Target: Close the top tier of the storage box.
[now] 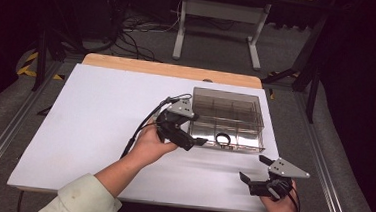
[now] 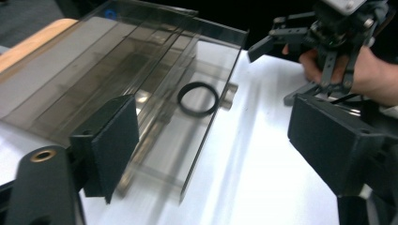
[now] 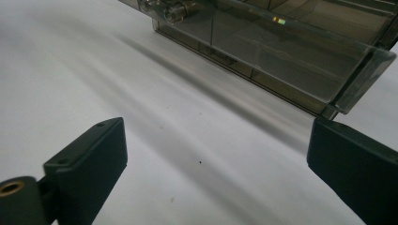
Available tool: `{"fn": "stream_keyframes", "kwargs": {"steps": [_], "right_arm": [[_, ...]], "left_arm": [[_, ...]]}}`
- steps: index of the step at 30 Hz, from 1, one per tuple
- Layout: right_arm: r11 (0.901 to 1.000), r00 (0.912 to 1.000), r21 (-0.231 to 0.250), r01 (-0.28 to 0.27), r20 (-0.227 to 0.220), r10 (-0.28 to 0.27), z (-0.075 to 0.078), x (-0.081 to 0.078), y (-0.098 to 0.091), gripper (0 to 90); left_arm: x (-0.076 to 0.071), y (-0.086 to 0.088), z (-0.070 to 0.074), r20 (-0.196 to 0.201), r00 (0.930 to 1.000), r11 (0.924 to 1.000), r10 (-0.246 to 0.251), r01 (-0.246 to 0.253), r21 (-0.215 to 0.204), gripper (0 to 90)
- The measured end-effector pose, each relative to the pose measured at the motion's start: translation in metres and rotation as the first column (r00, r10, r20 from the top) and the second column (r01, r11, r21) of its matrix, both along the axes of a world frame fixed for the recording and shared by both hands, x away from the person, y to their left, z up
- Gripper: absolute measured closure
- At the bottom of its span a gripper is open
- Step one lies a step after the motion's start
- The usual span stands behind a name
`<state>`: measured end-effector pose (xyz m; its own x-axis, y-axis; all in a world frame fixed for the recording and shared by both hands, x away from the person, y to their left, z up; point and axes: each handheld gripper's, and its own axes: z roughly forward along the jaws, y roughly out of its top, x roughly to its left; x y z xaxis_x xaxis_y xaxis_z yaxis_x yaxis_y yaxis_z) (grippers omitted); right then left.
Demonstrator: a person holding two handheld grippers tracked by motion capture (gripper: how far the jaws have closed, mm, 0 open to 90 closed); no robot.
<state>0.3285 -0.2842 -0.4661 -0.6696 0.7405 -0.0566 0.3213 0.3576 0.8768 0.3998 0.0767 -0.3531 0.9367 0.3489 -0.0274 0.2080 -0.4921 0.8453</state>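
A smoky clear compartment box (image 1: pixel 227 119) sits on the white board, right of centre. A black ring (image 1: pixel 222 138) lies at its front middle compartment; the left gripper view shows the same ring (image 2: pixel 197 99) through the clear plastic. My left gripper (image 1: pixel 198 130) is open at the box's front left corner. One pad (image 2: pixel 112 140) is over the box (image 2: pixel 141 70) and the other pad (image 2: pixel 333 140) is off its edge. My right gripper (image 1: pixel 254 169) is open and holds nothing, near the table's front right. The box's front edge (image 3: pixel 291 47) lies just ahead of it.
The white board (image 1: pixel 99 130) covers most of the wooden table, with bare room to the left and in front of the box. The right hand and its gripper (image 2: pixel 324 33) appear in the left gripper view. Table legs and cables lie on the floor beyond.
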Motion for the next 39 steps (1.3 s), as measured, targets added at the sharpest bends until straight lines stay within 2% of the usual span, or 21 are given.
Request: {"fn": "stream_keyframes", "kwargs": {"steps": [5, 10, 13, 14, 16, 17, 18, 19, 20, 21, 23, 25, 26, 28, 29, 30, 31, 34, 35, 36, 39], "right_arm": [[1.0000, 1.0000, -0.006, 0.001, 0.003, -0.001, 0.004, -0.004, 0.001, 16.7], [0.9999, 1.0000, -0.016, -0.001, 0.010, 0.001, 0.006, -0.006, 0.002, 25.8], [0.9997, 0.9998, -0.025, 0.000, 0.020, 0.000, 0.009, -0.008, 0.004, 37.1], [0.9997, 0.9998, -0.025, 0.000, 0.020, 0.000, 0.009, -0.008, 0.004, 37.1], [0.9997, 0.9996, -0.024, -0.005, 0.026, 0.005, 0.011, -0.010, 0.004, 47.3], [0.9997, 0.9995, -0.023, -0.011, 0.028, 0.011, 0.011, -0.010, 0.004, 47.3], [0.9996, 0.9996, -0.024, -0.014, 0.026, 0.014, 0.012, -0.010, 0.004, 53.7], [0.9996, 0.9996, -0.024, -0.014, 0.026, 0.014, 0.012, -0.010, 0.004, 53.7], [0.9993, 0.9994, -0.032, -0.019, 0.030, 0.020, 0.012, -0.011, 0.006, 60.6], [0.9993, 0.9994, -0.032, -0.019, 0.030, 0.020, 0.012, -0.011, 0.006, 60.6], [0.9990, 0.9993, -0.038, -0.022, 0.030, 0.023, 0.013, -0.011, 0.007, 67.7], [0.9984, 0.9991, -0.046, -0.033, 0.027, 0.034, 0.014, -0.011, 0.009, 81.6], [0.9984, 0.9991, -0.046, -0.033, 0.027, 0.034, 0.014, -0.011, 0.009, 81.6], [0.9983, 0.9991, -0.046, -0.035, 0.023, 0.036, 0.015, -0.011, 0.010, 90.0], [0.9984, 0.9991, -0.044, -0.036, 0.022, 0.037, 0.015, -0.011, 0.010, 90.0], [0.9980, 0.9990, -0.048, -0.040, 0.019, 0.041, 0.015, -0.011, 0.011, 90.0], [0.9978, 0.9988, -0.049, -0.044, 0.018, 0.045, 0.016, -0.011, 0.012, 90.0], [0.9976, 0.9986, -0.050, -0.049, 0.019, 0.050, 0.017, -0.011, 0.012, 90.0], [0.9977, 0.9984, -0.045, -0.052, 0.019, 0.053, 0.017, -0.011, 0.013, 90.0], [0.9973, 0.9981, -0.047, -0.056, 0.022, 0.057, 0.018, -0.012, 0.014, 90.0], [0.9968, 0.9975, -0.049, -0.064, 0.027, 0.065, 0.018, -0.012, 0.015, 90.0]], "left_arm": [[-0.011, 0.030, -0.002, 0.011, 0.9986, 0.9984, 0.052, -0.052, -0.024, 10.7], [-0.017, 0.048, -0.004, 0.008, 0.9965, 0.9953, 0.083, -0.082, -0.050, 4.7], [-0.023, 0.064, -0.008, 0.005, 0.9940, 0.9919, 0.109, -0.109, -0.066, 1.6], [-0.023, 0.064, -0.008, 0.005, 0.9940, 0.9919, 0.109, -0.109, -0.066, 0.6], [-0.028, 0.078, -0.013, 0.018, 0.9904, 0.9878, 0.137, -0.135, -0.077, 0.1], [-0.028, 0.078, -0.013, 0.018, 0.9904, 0.9878, 0.137, -0.135, -0.077, 0.1], [-0.030, 0.086, -0.017, 0.024, 0.9875, 0.9831, 0.156, -0.153, -0.101, 0.1], [-0.030, 0.086, -0.017, 0.024, 0.9875, 0.9831, 0.156, -0.153, -0.101, 0.1], [-0.032, 0.094, -0.020, 0.041, 0.9833, 0.9791, 0.177, -0.172, -0.108, 0.1], [-0.032, 0.094, -0.020, 0.041, 0.9833, 0.9791, 0.177, -0.172, -0.108, 0.1], [-0.034, 0.101, -0.023, 0.053, 0.9796, 0.9758, 0.194, -0.187, -0.113, 0.1], [-0.036, 0.108, -0.026, 0.060, 0.9772, 0.9736, 0.204, -0.196, -0.117, 0.1], [-0.038, 0.111, -0.028, 0.062, 0.9761, 0.9725, 0.209, -0.200, -0.119, 0.1], [-0.041, 0.117, -0.030, 0.060, 0.9735, 0.9699, 0.221, -0.212, -0.119, 0.1], [-0.044, 0.120, -0.032, 0.066, 0.9702, 0.9665, 0.233, -0.224, -0.126, 0.1], [-0.050, 0.125, -0.036, 0.091, 0.9628, 0.9587, 0.255, -0.239, -0.154, 0.1], [-0.051, 0.127, -0.038, 0.091, 0.9620, 0.9565, 0.257, -0.240, -0.165, 0.1], [-0.054, 0.133, -0.040, 0.107, 0.9578, 0.9571, 0.267, -0.250, -0.146, 0.1], [-0.056, 0.136, -0.043, 0.109, 0.9538, 0.9526, 0.280, -0.262, -0.155, 0.1], [-0.057, 0.144, -0.048, 0.102, 0.9486, 0.9444, 0.300, -0.280, -0.172, 0.1], [-0.057, 0.150, -0.054, 0.086, 0.9458, 0.9391, 0.313, -0.295, -0.176, 0.1]]}}
